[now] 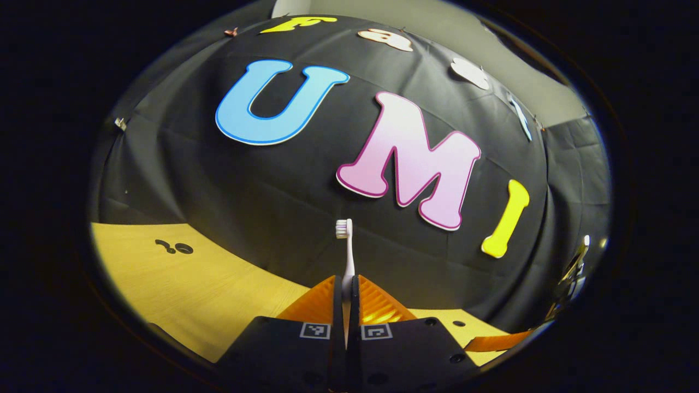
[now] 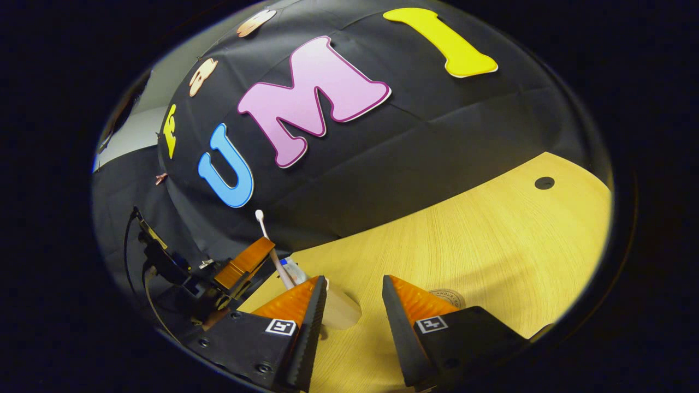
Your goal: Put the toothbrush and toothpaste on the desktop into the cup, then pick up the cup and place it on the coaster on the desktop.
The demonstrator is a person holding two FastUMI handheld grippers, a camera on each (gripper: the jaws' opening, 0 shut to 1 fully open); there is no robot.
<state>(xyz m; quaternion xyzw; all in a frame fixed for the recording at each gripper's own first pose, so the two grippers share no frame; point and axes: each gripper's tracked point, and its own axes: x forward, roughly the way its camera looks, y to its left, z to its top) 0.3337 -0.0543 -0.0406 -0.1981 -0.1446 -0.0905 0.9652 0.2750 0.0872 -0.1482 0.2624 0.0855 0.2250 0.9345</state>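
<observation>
My left gripper (image 1: 345, 279) is shut on the stem of a white toothbrush (image 1: 344, 240), which stands upright with its bristle head above the fingertips. In the right gripper view that toothbrush (image 2: 268, 240) slants up beside one of the left gripper's fingers (image 2: 243, 262), above the desk's left end. My right gripper (image 2: 355, 281) is open, low over the wooden desk (image 2: 491, 234). A pale beige cup (image 2: 341, 312) shows between its fingers, partly hidden by the left one. A round coaster (image 2: 449, 296) lies just behind the right finger. A white and blue tube, probably the toothpaste (image 2: 295, 270), peeks out by the toothbrush.
The black cloth wall rises right behind the desk. A dark cable hole (image 2: 544, 183) sits near the desk's far right, and another hole (image 1: 183, 248) shows on the desk in the left gripper view. Cables and a hand-held mount (image 2: 164, 262) hang off the desk's left edge.
</observation>
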